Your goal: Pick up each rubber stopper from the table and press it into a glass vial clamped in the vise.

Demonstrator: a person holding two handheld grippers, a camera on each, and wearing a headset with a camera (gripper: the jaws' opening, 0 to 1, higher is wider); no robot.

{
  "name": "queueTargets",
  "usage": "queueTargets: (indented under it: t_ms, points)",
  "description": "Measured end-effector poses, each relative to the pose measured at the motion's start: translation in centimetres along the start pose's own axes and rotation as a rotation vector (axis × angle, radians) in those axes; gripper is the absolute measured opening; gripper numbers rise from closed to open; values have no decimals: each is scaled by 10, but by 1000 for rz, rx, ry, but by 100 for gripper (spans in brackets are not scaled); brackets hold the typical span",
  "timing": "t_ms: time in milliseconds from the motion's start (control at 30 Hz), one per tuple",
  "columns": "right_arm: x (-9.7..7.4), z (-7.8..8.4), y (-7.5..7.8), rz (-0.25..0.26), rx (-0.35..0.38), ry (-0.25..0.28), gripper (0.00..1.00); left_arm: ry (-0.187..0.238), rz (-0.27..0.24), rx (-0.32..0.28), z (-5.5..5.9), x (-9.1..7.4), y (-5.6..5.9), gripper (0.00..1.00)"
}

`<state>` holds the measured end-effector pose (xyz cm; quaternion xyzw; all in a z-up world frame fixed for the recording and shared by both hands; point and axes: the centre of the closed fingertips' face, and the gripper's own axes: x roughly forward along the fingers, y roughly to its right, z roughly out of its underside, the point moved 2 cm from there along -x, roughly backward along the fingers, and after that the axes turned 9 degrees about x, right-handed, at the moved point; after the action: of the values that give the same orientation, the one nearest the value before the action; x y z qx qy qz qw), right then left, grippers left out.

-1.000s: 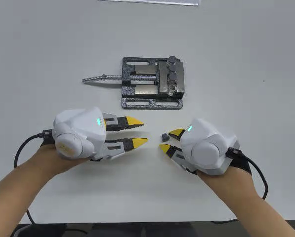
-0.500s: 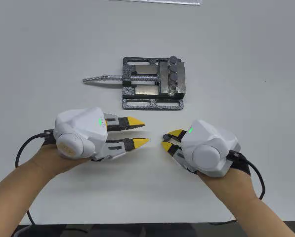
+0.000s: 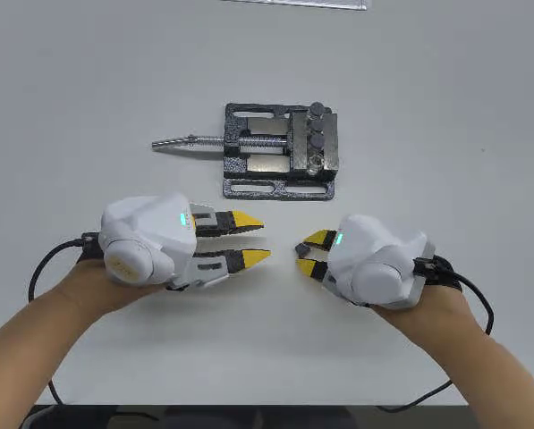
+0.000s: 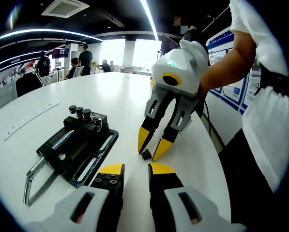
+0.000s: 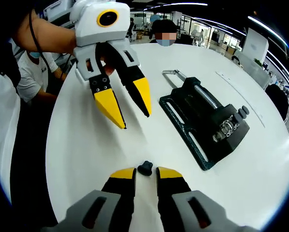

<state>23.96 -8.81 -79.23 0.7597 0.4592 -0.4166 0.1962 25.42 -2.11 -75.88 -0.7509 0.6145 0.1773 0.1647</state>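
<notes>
Head view, we are holding left tool [image 3: 265,239] released over tabletop [image 3: 445,107], right tool [image 3: 301,255] parted, jaws flanking rubber stopper [image 3: 300,249], vise [image 3: 258,188] lying beyond.

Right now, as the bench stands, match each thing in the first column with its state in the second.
Things
1. loose rubber stopper
2. vise
3. left gripper
4. right gripper

States
a. black, clamps a row of vials
b. small and dark, lies on the white table
c. jaws apart, nothing between them
d. jaw tips on either side of the stopper

Pairs: 1-b, 2-a, 3-c, 4-d
</notes>
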Motion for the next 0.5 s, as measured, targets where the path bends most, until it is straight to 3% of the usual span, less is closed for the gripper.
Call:
queueTargets:
  t_ms: [500]
  points:
    - [-7,-1,-4,85,144,92,16,0,8,5,0,2,3,16]
